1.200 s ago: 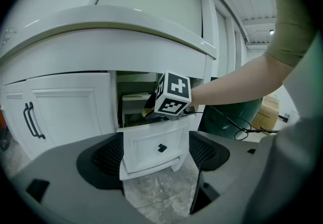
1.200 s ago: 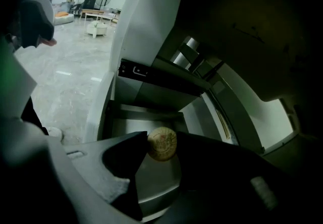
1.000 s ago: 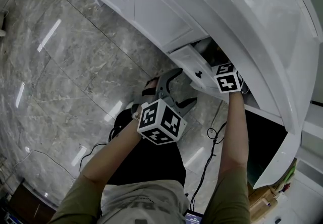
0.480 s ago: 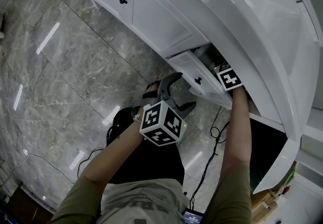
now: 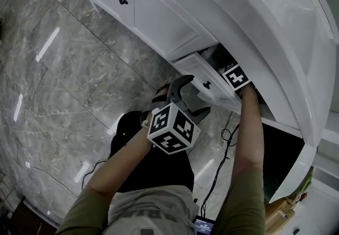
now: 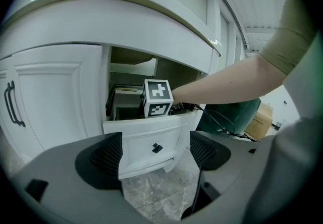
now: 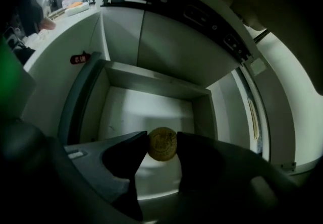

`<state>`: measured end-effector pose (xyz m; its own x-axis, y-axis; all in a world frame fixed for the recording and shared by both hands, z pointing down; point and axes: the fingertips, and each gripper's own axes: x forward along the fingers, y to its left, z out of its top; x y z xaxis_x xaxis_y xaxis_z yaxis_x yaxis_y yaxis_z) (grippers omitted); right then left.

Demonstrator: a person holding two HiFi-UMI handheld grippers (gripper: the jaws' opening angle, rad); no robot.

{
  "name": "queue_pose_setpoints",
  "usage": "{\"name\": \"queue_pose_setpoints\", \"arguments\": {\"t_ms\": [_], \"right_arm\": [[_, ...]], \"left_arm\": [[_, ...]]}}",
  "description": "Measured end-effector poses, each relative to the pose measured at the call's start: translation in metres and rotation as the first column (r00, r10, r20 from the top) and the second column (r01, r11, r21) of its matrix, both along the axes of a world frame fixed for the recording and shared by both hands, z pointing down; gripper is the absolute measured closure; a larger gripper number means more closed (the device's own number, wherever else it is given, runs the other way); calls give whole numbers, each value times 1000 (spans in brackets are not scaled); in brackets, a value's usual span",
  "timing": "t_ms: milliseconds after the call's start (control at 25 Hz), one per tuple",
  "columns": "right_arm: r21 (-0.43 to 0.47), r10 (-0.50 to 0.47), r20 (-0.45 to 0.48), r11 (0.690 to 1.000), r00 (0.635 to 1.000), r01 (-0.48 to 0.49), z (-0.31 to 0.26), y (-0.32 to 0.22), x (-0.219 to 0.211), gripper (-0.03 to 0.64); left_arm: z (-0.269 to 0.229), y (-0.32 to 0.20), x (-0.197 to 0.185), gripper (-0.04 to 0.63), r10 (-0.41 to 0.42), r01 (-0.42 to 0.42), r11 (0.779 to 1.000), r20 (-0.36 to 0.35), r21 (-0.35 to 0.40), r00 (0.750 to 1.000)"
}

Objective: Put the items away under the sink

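While right tongs clench golden ball inside open drawer, left tongs hang released, empty, facing white drawer front outside.

Grey marble floor fills left of head view; black cable lower centre; cardboard box right edge, left gripper view.

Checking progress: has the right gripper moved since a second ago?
Yes: the right gripper has gone deeper into the drawer, farther past its knob.
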<state>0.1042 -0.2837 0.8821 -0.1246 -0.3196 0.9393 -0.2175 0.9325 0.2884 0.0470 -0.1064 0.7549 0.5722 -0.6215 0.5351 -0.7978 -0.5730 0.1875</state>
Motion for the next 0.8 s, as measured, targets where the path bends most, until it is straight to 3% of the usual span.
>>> {"name": "queue_pose_setpoints", "arguments": {"t_ms": [480, 800], "right_arm": [[-64, -1, -12, 998, 1000, 0, 21, 4, 7, 428], [7, -29, -62, 1000, 998, 30, 20, -11, 11, 428]], "left_arm": [[5, 3, 3, 193, 19, -19, 1000, 15, -11, 1000], [9, -1, 3, 193, 26, -26, 1000, 28, -1, 999]]}}
